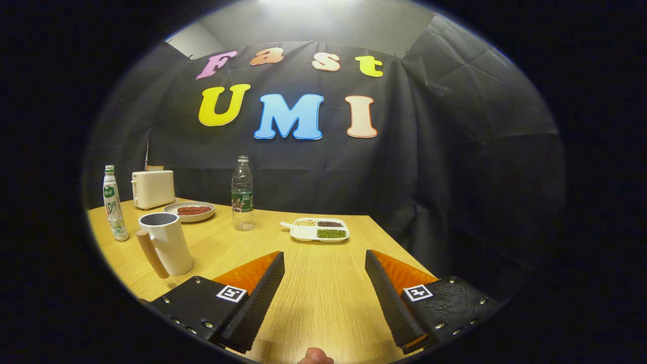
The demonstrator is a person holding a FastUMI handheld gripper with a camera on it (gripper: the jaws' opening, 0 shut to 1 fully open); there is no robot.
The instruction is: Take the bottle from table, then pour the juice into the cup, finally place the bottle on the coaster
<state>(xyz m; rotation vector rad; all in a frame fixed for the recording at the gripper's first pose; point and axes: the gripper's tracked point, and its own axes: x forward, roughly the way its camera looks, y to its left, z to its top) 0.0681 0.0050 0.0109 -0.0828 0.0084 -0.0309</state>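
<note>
A clear plastic bottle [242,192] with a green label stands upright on the wooden table [323,303], well beyond my fingers and to their left. A white bottle [113,203] with green print stands farther left, near the table's edge. Beside it, closer to me, sits a white cup [169,243] with a wooden handle, just past my left finger. My gripper [324,255] hovers over the table, open, with bare tabletop between its fingers.
A cream toaster [152,188] stands at the far left, with a plate [189,211] of something red in front of it. A white divided tray [319,230] of beans lies straight ahead. The table's right edge runs close to my right finger.
</note>
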